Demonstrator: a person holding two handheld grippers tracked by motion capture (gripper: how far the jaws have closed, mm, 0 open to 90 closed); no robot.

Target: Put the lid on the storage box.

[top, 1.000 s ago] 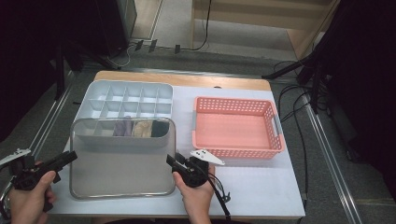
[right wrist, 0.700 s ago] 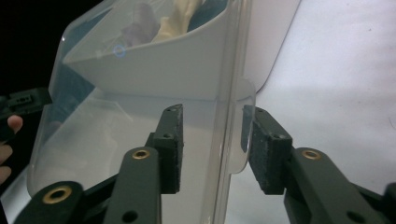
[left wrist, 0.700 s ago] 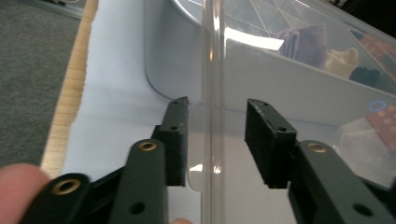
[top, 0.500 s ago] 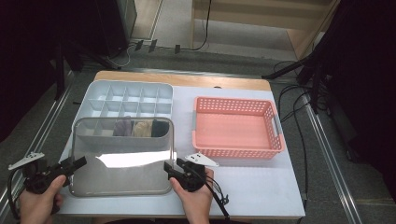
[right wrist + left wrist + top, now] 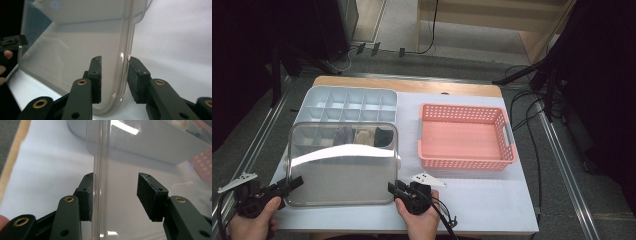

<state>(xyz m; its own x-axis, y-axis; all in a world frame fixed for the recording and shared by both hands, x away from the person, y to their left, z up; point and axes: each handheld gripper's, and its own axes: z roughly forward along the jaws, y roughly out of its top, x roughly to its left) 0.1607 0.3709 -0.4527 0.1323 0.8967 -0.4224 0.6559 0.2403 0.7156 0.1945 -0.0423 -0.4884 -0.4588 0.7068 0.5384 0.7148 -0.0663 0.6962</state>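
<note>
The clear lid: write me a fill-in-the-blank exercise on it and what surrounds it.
1. The clear lid lies over the near part of the grey ____ tray.
2. The basket to the right of the tray is ____ in colour.
3. The lid's edge runs between the jaws of the left claw and of the ____ claw.
4. Inside the basket there is ____.

Missing words: compartment; pink; right; nothing
</note>
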